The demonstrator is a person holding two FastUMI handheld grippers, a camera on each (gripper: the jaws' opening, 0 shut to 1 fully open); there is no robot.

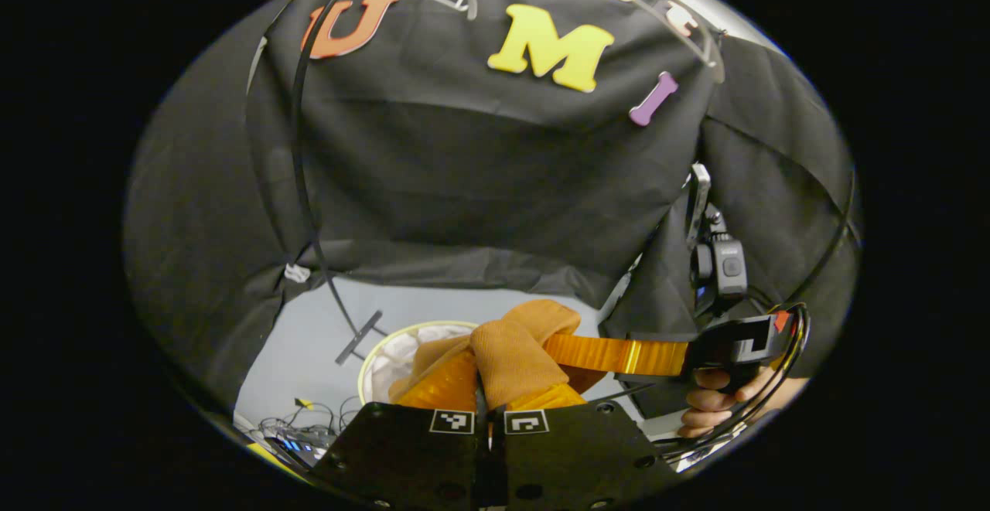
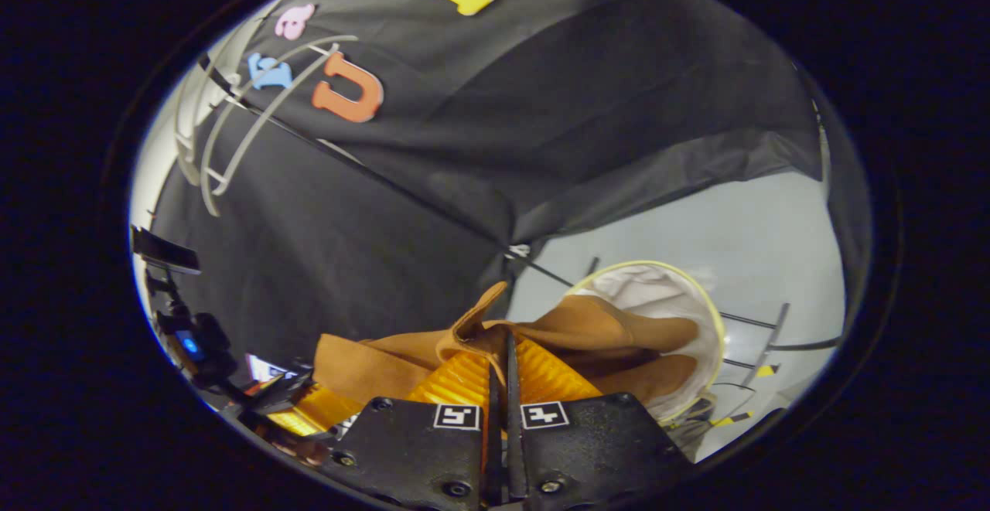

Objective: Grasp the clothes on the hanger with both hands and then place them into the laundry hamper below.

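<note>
A tan-brown garment [image 1: 514, 345] hangs bunched between both grippers, over a round laundry hamper [image 1: 379, 349] with a pale yellow rim and white lining. My left gripper [image 1: 486, 387] is shut on a fold of it. In the left gripper view the right gripper [image 1: 588, 350] reaches in from the right, held by a hand [image 1: 715, 403], its fingers pinched into the cloth. In the right gripper view my right gripper [image 2: 501, 368] is shut on the garment [image 2: 611, 333], which drapes over the hamper [image 2: 715, 318]. The left gripper [image 2: 309, 414] shows at lower left.
The hamper stands on a pale grey floor [image 1: 433, 310]. Black rack legs [image 1: 340, 294] and feet [image 2: 762, 341] cross the floor near it. Cables and equipment [image 1: 298, 434] lie at the lower left. A camera rig [image 1: 715, 260] stands behind the right hand.
</note>
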